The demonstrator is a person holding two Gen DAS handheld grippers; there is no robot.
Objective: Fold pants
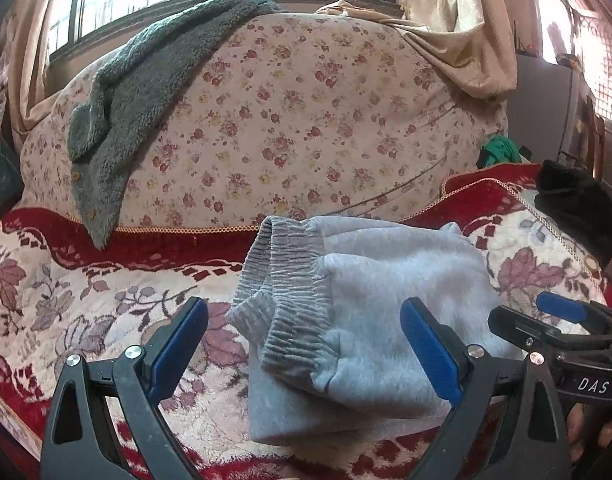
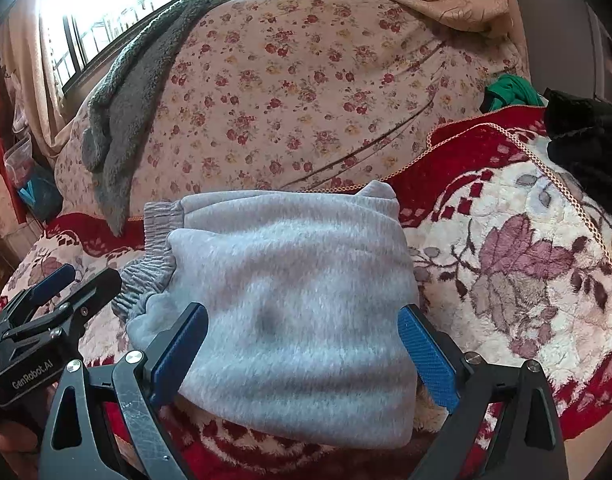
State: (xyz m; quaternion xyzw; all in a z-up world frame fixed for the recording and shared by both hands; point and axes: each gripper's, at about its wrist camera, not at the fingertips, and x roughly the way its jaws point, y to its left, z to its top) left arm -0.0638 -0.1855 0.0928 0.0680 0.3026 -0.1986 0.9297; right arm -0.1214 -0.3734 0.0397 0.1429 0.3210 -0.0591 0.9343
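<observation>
Light grey fleece pants (image 1: 378, 320) lie folded into a compact bundle on the red and cream floral blanket (image 1: 86, 292), with the ribbed elastic cuffs (image 1: 290, 280) on the bundle's left. My left gripper (image 1: 304, 350) hovers open just in front of the bundle's left part, blue pads wide apart and holding nothing. In the right wrist view the same pants (image 2: 290, 292) fill the middle. My right gripper (image 2: 302, 354) stands open over the near edge, its blue pads spread to either side of the fabric. Each gripper shows in the other's view: the right gripper (image 1: 562, 312) and the left gripper (image 2: 54, 284).
A big floral cushion (image 1: 286, 120) rises behind the pants, with a grey-green fleece garment (image 1: 134, 92) draped over its left side. Black cloth (image 1: 578, 204) and a green item (image 1: 500, 150) sit at the right. Curtains and a window stand behind. Blanket lies bare left and right of the bundle.
</observation>
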